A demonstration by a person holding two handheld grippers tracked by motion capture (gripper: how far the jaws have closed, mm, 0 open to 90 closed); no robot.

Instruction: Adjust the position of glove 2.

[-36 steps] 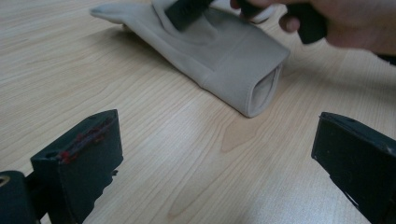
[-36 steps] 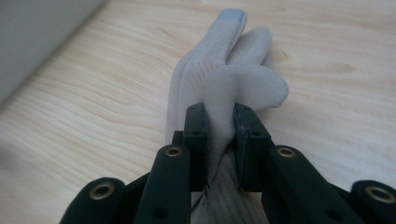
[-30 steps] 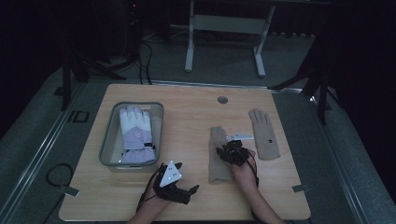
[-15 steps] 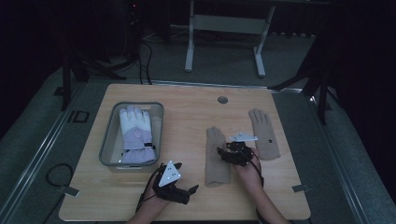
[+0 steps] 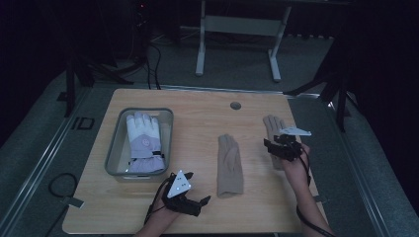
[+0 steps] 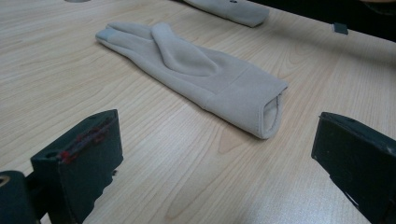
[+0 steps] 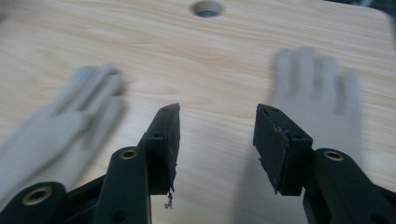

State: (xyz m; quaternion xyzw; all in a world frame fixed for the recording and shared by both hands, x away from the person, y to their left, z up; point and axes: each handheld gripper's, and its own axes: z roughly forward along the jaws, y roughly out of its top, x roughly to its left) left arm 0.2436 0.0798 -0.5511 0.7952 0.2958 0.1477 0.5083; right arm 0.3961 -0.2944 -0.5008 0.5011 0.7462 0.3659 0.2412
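A beige glove [image 5: 230, 165] lies flat in the middle of the table, fingers pointing away. In the left gripper view the same beige glove [image 6: 201, 70] has its open cuff turned toward my left gripper [image 6: 217, 140], which is open and a short way from it. My left gripper [image 5: 201, 205] rests near the front edge. A second beige glove [image 5: 273, 126] lies at the right, its cuff end under my right gripper [image 5: 271, 147]. My right gripper [image 7: 217, 121] is open and holds nothing, with one beige glove [image 7: 60, 126] on its left and the other [image 7: 313, 93] on its right.
A clear tray [image 5: 114, 153] at the left holds a white and lavender glove [image 5: 143, 140]. A round cable hole [image 5: 235, 105] sits at the table's far edge. Bare wood lies between the tray and the middle glove.
My right gripper has moved right, from over the middle glove to the right-hand glove. The left gripper and both gloves have stayed put.
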